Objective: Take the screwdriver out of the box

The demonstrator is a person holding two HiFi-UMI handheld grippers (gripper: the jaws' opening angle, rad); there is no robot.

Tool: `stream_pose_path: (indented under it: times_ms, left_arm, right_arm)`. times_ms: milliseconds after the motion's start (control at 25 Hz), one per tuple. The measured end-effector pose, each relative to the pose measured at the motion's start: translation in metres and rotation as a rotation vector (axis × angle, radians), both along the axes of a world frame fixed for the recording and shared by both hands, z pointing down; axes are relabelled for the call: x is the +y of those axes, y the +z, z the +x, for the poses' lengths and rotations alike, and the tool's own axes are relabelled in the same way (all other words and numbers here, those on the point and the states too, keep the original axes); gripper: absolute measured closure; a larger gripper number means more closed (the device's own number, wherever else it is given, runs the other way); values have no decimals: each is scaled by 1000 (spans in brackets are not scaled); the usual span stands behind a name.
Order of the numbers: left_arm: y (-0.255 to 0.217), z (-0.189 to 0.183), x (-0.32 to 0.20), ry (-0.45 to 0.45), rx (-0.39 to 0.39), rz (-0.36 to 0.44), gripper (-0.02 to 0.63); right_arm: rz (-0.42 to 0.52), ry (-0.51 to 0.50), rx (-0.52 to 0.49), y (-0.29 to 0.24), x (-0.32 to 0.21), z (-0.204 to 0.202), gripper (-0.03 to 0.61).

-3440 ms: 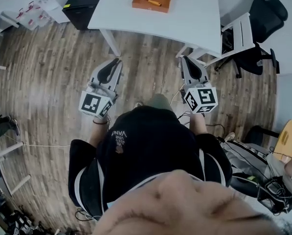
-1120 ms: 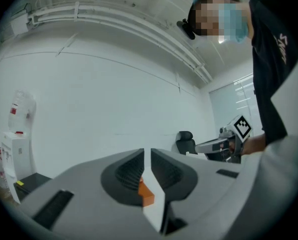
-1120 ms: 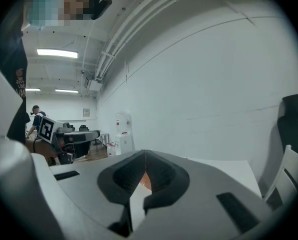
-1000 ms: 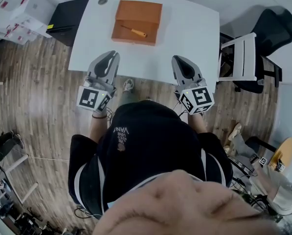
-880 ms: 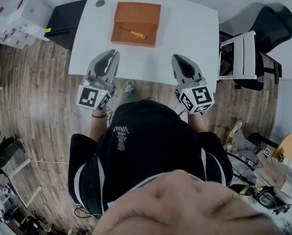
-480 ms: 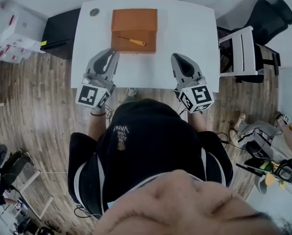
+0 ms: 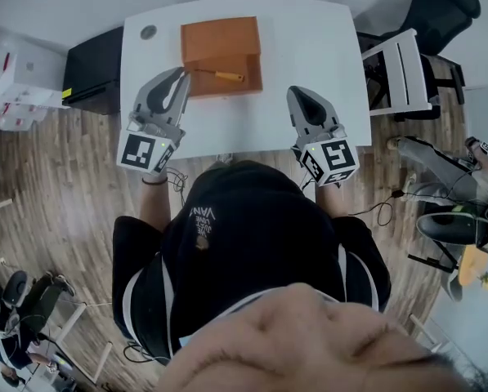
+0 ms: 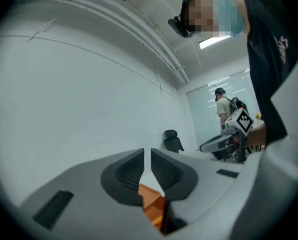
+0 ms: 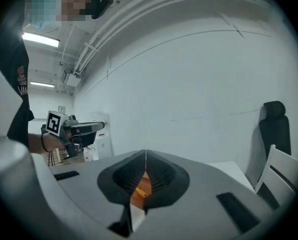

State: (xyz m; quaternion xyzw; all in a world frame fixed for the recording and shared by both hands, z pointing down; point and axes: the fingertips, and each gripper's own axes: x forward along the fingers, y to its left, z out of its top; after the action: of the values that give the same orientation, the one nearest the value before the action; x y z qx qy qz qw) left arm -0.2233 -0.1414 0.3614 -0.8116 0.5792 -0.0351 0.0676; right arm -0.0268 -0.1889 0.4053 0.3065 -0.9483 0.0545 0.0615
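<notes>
I have one small screwdriver with an orange-yellow handle and a thin dark shaft, and it lies flat inside one open orange box at my 12 o'clock on the one white table.

I hold two grippers. The left gripper hangs at the box's 8 o'clock corner, its jaws drawn in to a thin slit with nothing between them. The right gripper is at the box's 4 o'clock, clear of it, with its tips pressed together and also empty.

I judge the tool light and rigid, and the shaft smooth and likely to slip or roll. The handle is thicker and probably grippier, so I would pinch it across the middle — not the shaft. It lies low on the box floor, so the jaws must first spread, then come down from above without catching the box wall.
</notes>
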Motion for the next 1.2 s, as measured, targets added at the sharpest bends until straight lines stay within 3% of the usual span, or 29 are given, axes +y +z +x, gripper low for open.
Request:
stream_pose_path:
  times_ms: [400, 920, 1200]
  left_arm:
    - [-14, 3, -30, 141, -73, 49, 563]
    - [0, 27, -76, 281, -83, -26, 563]
    - [40, 32, -97, 333, -144, -69, 563]
  right_arm:
    - [-1, 70, 6, 2, -3, -6, 566]
    - [-16, 144, 14, 8, -8, 2, 566]
    - [-24, 155, 18, 10, -10, 2, 566]
